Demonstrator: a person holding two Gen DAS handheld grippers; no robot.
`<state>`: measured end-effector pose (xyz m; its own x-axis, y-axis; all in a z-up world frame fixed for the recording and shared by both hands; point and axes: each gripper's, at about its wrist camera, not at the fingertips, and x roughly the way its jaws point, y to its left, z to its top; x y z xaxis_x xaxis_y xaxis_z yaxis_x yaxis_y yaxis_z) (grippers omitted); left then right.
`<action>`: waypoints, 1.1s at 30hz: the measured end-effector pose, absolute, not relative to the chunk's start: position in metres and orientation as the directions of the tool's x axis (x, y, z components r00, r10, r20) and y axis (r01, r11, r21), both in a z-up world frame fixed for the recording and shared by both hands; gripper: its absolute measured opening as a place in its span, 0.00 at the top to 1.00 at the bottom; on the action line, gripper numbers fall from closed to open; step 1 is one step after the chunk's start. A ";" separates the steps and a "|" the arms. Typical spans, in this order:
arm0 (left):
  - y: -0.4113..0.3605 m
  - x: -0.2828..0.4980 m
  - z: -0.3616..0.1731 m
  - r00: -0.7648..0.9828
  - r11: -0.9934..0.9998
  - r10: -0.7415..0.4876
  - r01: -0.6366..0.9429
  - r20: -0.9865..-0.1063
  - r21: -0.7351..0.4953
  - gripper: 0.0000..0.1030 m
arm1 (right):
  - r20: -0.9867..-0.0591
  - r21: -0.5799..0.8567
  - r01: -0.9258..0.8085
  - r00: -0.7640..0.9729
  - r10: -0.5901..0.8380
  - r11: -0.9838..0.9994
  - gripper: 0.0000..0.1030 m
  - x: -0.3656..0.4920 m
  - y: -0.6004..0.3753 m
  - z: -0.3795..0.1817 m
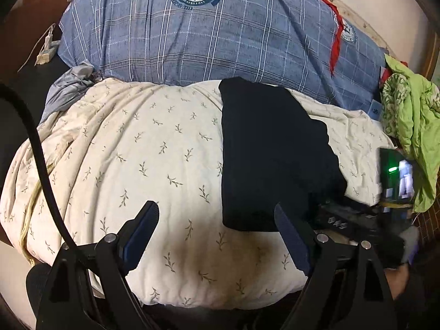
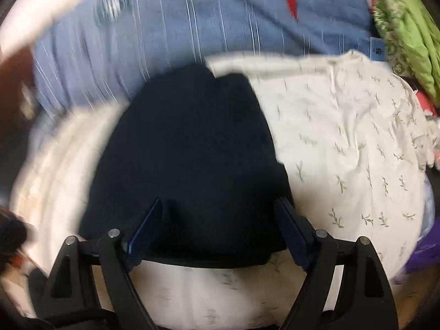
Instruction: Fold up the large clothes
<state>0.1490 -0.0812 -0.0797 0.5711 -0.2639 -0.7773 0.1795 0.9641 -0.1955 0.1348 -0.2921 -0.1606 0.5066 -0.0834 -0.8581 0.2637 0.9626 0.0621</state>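
Left wrist view: the left gripper (image 1: 216, 214) points steeply down, its jaws spread wide with nothing between them, over a cream quilt (image 1: 123, 151) printed with small leaf sprigs. Just beyond its right finger lies the folded dark garment (image 1: 272, 159), flat on the quilt. At the right edge the other gripper's black body shows, blurred. Farther back sits a blue plaid pillow (image 1: 206, 41) bearing a round crest; only "SWISS" on its ribbon can be made out. A green cloth (image 1: 415, 126) is heaped at the far right.

Right wrist view, blurred: the right gripper (image 2: 220, 214) tilts steeply down with jaws parted wide, both fingers set over the near end of the dark garment (image 2: 187, 148), not pinching it.
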 end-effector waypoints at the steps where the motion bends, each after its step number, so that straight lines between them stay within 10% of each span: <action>1: -0.081 0.149 -0.078 0.576 0.964 -0.262 0.184 -0.774 -0.190 0.17 | -0.857 0.078 0.273 0.510 -0.075 0.959 0.20 0.133 -0.293 -0.161; 14: -0.055 0.119 -0.017 0.663 0.987 -0.159 0.122 -0.732 -0.104 0.03 | -0.701 0.021 0.290 0.687 -0.193 0.957 0.18 0.039 -0.228 -0.012; 33: -0.037 0.050 0.016 0.697 0.983 -0.182 0.135 -0.694 -0.122 0.01 | -0.642 -0.015 0.258 0.738 -0.207 0.966 0.18 -0.041 -0.178 0.016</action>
